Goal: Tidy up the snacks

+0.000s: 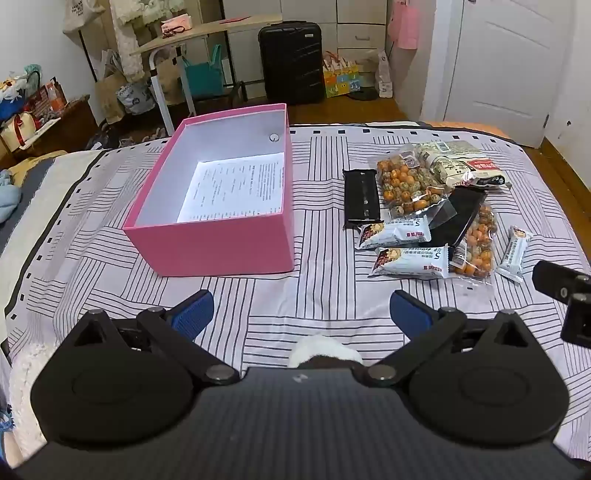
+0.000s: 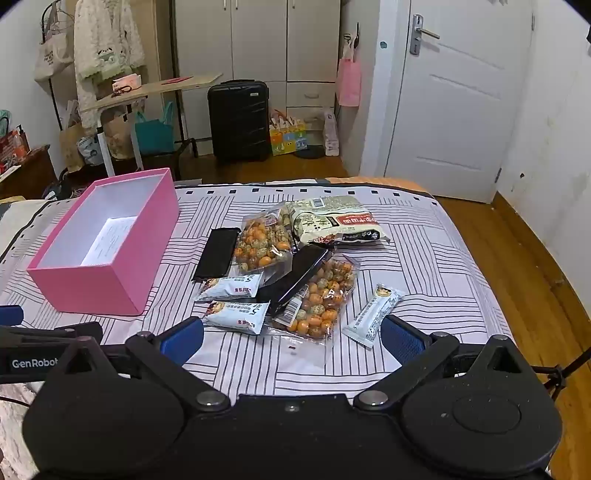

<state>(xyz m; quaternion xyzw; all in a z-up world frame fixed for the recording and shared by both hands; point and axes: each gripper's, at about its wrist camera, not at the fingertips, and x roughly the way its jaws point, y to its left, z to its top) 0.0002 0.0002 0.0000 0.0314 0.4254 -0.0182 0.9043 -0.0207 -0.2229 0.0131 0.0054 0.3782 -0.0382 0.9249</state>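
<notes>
An open pink box [image 1: 221, 247] [image 2: 107, 284] with a printed sheet inside stands on the striped bed. To its right lies a snack pile: two clear bags of orange and green balls [image 1: 404, 182] [image 2: 317, 295], a large white and green bag [image 1: 461, 164] [image 2: 332, 218], two black packs [image 1: 361, 199] [image 2: 218, 253], and three white bar packets [image 1: 410, 262] [image 2: 373, 312]. My left gripper [image 1: 301, 314] is open and empty, in front of the box. My right gripper [image 2: 291, 338] is open and empty, just in front of the pile.
The striped bedsheet [image 1: 325, 295] [image 2: 424, 258] covers the bed. Beyond its far edge are a black suitcase [image 1: 290, 61] [image 2: 238, 120], a folding table [image 1: 192, 33], bags and a white door [image 2: 454, 99]. Wooden floor lies right of the bed [image 2: 517, 251].
</notes>
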